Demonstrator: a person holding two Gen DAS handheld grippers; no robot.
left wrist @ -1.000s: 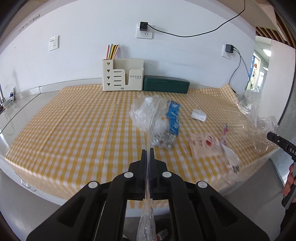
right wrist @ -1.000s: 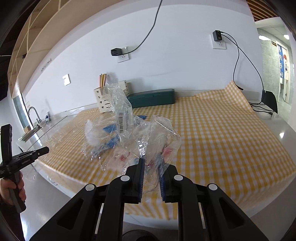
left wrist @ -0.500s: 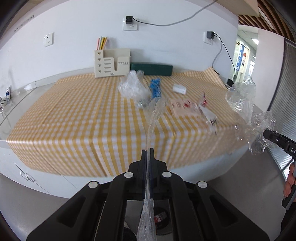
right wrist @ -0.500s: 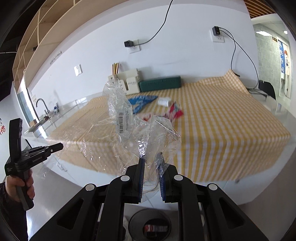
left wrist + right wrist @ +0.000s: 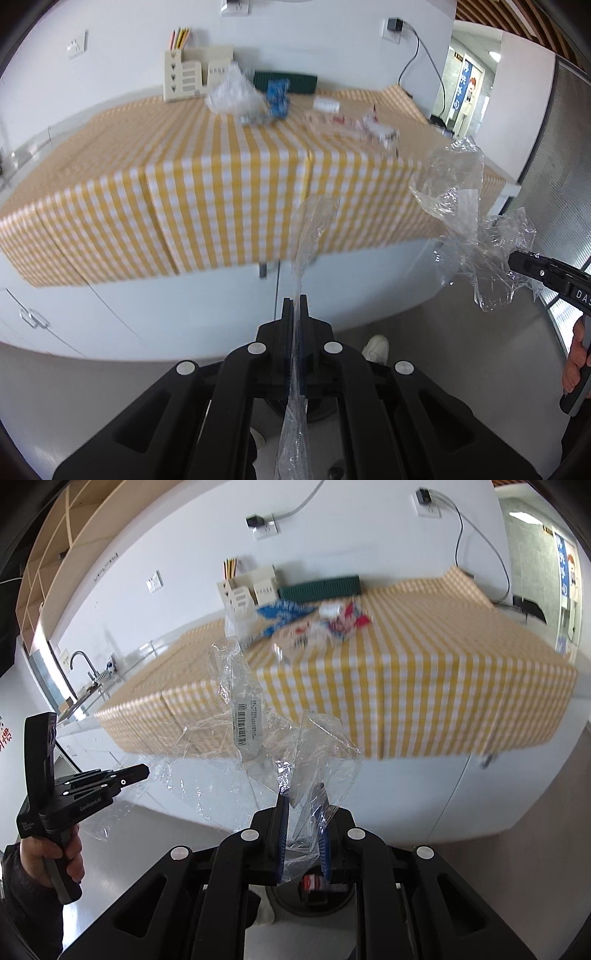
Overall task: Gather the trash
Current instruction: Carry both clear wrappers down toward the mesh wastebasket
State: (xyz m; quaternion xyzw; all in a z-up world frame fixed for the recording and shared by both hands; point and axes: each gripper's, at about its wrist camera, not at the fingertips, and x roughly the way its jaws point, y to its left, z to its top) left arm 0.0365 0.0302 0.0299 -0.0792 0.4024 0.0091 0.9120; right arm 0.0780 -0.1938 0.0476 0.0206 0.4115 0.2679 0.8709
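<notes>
Yellow-and-white checked cloth [image 5: 221, 177] drapes over the edge of a white worktop [image 5: 192, 299] set against a plain wall, where a cream desk organiser [image 5: 188, 79] and a dark green box [image 5: 286, 80] stand at the back. Off the worktop's front edge, a person holds two black tongs above the grey floor. The left tongs [image 5: 294, 306] are pressed fully together on a thin strip of clear plastic film [image 5: 314, 229], which rises from between the jaws in a narrow, creased ribbon and trails down behind them. The right tongs [image 5: 303, 805] are clamped on a larger bundle of crumpled clear wrapping [image 5: 258, 734], glossy and wrinkled, with a white barcode label [image 5: 246, 720] on one fold; it billows upward and to the left of the jaws. Below the right tongs, a round dark bin [image 5: 314, 893] sits on the floor with a red-and-white scrap inside. More litter lies on the cloth well apart from both tongs: a clear bag [image 5: 231, 94], a blue wrapper [image 5: 277, 96] and red-and-white packets [image 5: 354, 123]. A hand [image 5: 59, 853] grips the left handle.
</notes>
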